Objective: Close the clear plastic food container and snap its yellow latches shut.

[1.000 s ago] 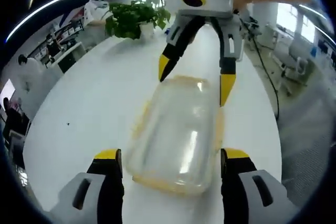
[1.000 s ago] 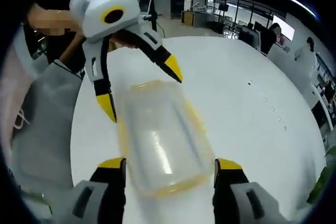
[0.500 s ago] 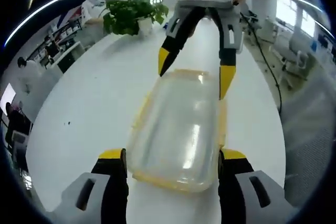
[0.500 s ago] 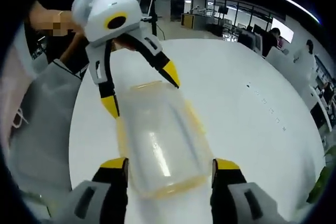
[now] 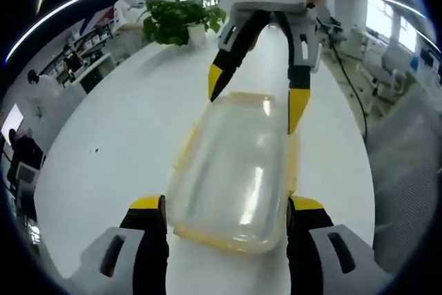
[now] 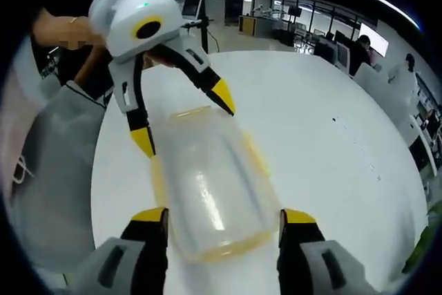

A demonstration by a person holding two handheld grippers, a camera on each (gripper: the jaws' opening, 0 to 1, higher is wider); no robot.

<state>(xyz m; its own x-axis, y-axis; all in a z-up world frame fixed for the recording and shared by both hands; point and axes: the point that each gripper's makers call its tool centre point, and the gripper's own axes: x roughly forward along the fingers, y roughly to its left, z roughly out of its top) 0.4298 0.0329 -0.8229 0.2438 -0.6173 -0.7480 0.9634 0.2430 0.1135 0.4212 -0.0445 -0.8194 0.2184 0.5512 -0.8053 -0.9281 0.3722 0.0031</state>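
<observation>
Clear container point(image 5: 235, 170), lid on, lies on white table point(image 5: 117, 143) between both spread claws: left gripper point(image 5: 224, 215), right gripper point(image 6: 214, 226). Advice: press yellow end latches squarely, one at a time.

Clear container point(image 5: 238, 170) with yellow latches point(image 6: 257, 155), white table point(image 5: 131, 143), yellow-tipped black-and-white tongs point(image 5: 224, 212)

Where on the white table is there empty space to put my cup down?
Bare table lies between the container and the potted plant in the left gripper view; in the right gripper view, wide white tabletop stretches beyond the container. It's crowded at the container's two ends, where the left gripper and right gripper straddle it.
</observation>
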